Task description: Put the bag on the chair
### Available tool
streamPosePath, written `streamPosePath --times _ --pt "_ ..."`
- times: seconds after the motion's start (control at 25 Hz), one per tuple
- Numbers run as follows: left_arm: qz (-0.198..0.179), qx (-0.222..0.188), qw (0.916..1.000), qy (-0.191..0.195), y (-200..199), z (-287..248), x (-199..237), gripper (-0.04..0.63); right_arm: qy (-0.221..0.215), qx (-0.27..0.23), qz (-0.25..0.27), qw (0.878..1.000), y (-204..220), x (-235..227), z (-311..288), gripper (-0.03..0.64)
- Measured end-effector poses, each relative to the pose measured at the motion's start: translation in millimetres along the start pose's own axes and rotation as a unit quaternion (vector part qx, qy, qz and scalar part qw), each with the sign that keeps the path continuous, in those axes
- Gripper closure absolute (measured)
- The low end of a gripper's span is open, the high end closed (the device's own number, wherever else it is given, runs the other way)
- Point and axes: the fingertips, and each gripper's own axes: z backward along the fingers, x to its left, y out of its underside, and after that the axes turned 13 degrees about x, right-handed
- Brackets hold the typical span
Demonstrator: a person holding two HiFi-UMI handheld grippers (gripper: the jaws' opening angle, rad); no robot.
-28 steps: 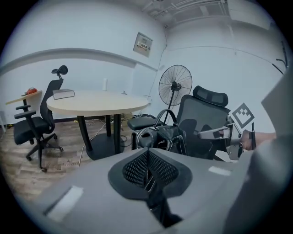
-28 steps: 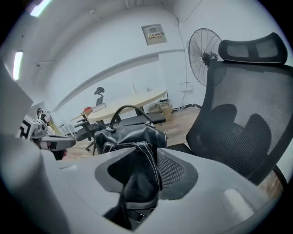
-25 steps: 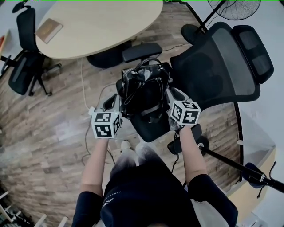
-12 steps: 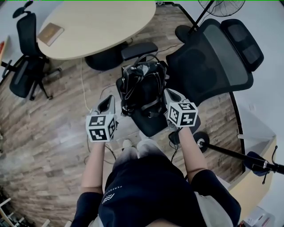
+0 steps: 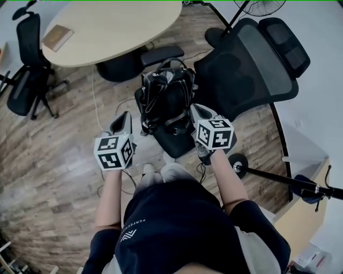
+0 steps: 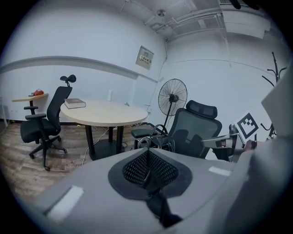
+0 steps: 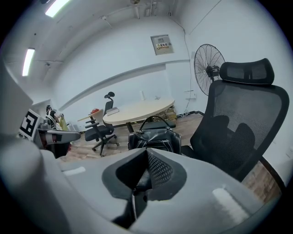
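Note:
A black glossy bag [image 5: 166, 96] with looped handles stands on the seat of the black mesh office chair [image 5: 241, 64], free of both grippers. My left gripper [image 5: 124, 120] is shut and empty, pulled back to the left of the chair seat. My right gripper [image 5: 194, 111] is also shut with nothing in it, just off the bag's right side. In the right gripper view the bag [image 7: 153, 137] stands beyond the closed jaws, beside the chair back [image 7: 242, 123]. The left gripper view shows the bag's handles [image 6: 158, 137] past its closed jaws.
A round beige table [image 5: 107, 27] with a book [image 5: 56, 37] stands behind the chair. A second black chair [image 5: 24, 69] is at the far left. A standing fan [image 5: 262, 6] and a black pole base [image 5: 238, 163] are at the right. Cables lie on the wooden floor.
Both grippers have drawn back from the bag toward me; the bag stays on the chair seat. The right gripper's jaws have closed empty.

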Motion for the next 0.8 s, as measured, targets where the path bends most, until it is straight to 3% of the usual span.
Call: streamPosePath --times 0.8 --pt "0.019 -0.003 0.9997 -0.012 2 6 1 0.580 -0.027 -0.008 0.000 1.000 -7 12 12 0.615"
